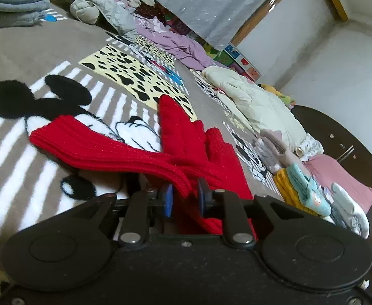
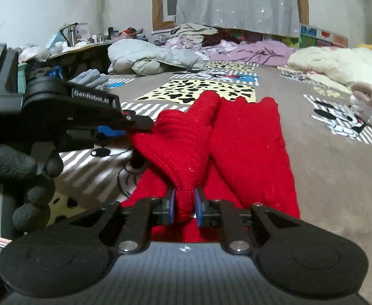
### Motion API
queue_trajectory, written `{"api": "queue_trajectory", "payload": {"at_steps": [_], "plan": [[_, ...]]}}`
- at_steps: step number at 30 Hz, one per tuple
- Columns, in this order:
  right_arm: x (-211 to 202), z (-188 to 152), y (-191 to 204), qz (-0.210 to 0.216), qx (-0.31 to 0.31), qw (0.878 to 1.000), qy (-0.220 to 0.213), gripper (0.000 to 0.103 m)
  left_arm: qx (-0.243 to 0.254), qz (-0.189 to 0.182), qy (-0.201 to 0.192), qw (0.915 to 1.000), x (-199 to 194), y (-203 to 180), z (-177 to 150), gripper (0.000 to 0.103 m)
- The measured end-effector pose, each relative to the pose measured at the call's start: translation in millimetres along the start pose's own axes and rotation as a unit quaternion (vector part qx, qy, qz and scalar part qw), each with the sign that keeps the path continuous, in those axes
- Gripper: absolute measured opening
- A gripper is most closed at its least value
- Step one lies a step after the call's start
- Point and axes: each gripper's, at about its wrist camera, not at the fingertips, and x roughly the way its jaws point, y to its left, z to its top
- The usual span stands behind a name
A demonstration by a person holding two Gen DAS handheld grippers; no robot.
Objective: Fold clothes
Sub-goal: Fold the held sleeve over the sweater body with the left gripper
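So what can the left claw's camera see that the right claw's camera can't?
Only the left wrist view shows the black mouse-ear cartoon head on the blanket and the dark round wooden table.

Only the right wrist view shows the other claw from outside, the left claw in a black-gloved hand, and a cluttered dark shelf of bottles.

Both show the red knitted garment, the yellow patch with black spots, and the cream puffy jacket.
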Motion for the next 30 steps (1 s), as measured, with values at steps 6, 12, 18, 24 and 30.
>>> {"api": "queue_trajectory", "payload": {"at_steps": [6, 12, 18, 24, 30], "plan": [[-13.4, 1.4, -15.3, 0.017, 0.020, 1.000, -0.006, 0.029, 0.021, -0.025, 0.024, 0.9992, -13.6, -5.2, -1.8, 0.030], [-31.1, -7.9, -41.6, 0.016, 0.050, 0.999, -0.004, 0.029, 0.084, -0.030, 0.044, 0.9950, -24.1, -18.8, -13.2, 0.030], [-37.8, -1.5, -42.0, 0.025, 0.046, 0.998, -0.036, 0.029, 0.184, -0.014, 0.058, 0.9812, -22.1, -50.5, -36.1, 0.030], [-21.5, 4.1, -15.9, 0.031, -0.025, 0.998, -0.039, 0.028, 0.226, -0.015, 0.083, 0.9706, -29.5, -54.9, -30.7, 0.030], [-8.9, 3.5, -12.6, 0.005, -0.075, 0.997, 0.006, 0.028, 0.125, -0.023, 0.069, 0.9894, -40.7, -21.3, -3.3, 0.030]]}}
